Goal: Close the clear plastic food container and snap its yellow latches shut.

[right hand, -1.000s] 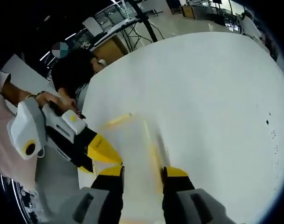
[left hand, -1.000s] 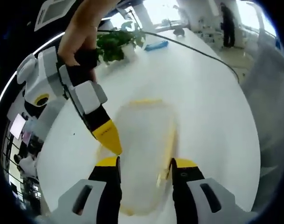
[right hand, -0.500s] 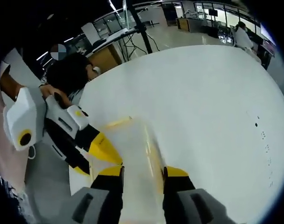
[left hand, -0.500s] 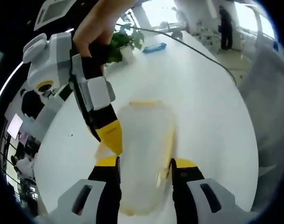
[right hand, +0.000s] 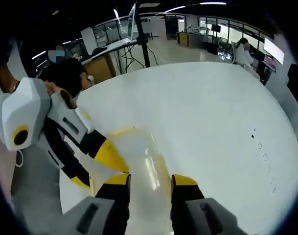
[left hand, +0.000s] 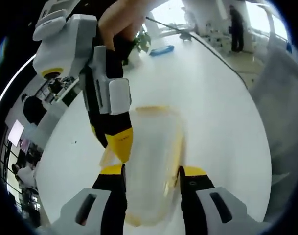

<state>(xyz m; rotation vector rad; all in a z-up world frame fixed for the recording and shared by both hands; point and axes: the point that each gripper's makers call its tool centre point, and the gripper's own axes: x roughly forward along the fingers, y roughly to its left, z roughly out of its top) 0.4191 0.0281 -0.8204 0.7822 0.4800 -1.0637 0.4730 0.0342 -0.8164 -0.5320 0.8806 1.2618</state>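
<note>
Both grippers work at one end of the clear container (left hand: 151, 161), which lies on the white table (left hand: 212, 107). In the left gripper view, the left gripper (left hand: 152, 172) has its jaws set apart either side of the container's near end; whether they press the walls is unclear. The right gripper (left hand: 120, 147) comes in from the left, its yellow tips drawn together at the container's left edge, nipping nothing I can make out. The right gripper view gives the matching picture, with the left gripper (right hand: 114, 161) alongside. A yellow latch (left hand: 151, 107) runs along the far rim. To do this well, steady the body, then press each latch squarely down over the rim. A potted plant (left hand: 141, 41) stands well beyond.
</note>
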